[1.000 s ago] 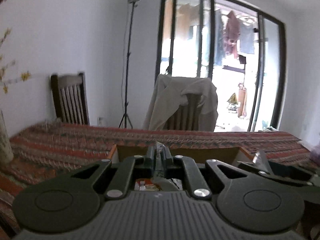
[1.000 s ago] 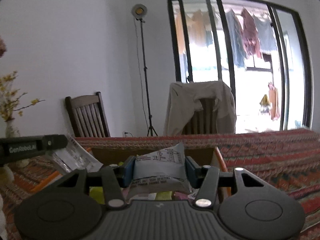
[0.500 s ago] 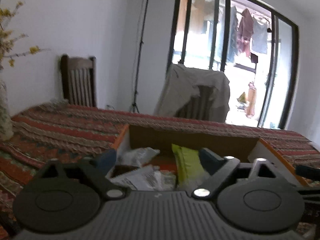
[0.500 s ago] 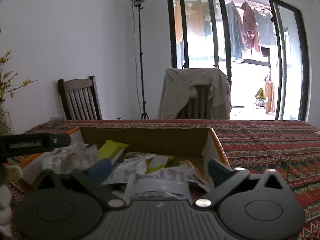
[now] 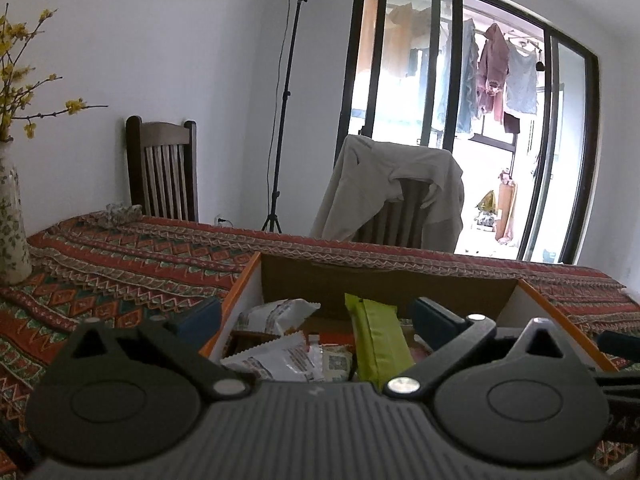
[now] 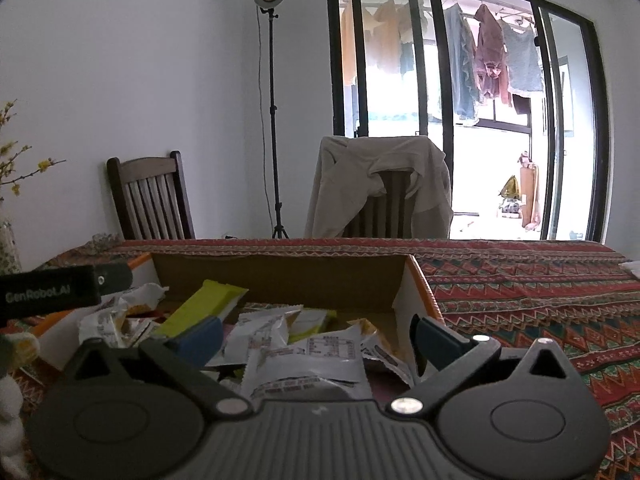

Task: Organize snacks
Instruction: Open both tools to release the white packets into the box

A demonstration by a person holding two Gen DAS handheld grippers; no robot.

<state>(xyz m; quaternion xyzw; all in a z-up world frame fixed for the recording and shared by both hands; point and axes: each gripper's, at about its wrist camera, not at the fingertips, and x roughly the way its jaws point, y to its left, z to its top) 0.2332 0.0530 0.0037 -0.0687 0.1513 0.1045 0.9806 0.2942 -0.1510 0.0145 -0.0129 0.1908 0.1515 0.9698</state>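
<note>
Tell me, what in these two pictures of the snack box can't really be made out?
- Near side of the cardboard box: left wrist view, hidden behind the left gripper.
- Print on the white packet: right wrist view, too small and blurred to read.
- Flower vase: left wrist view, cut off by the left edge.
- Snacks under the green packet: right wrist view, buried by the pile.
</note>
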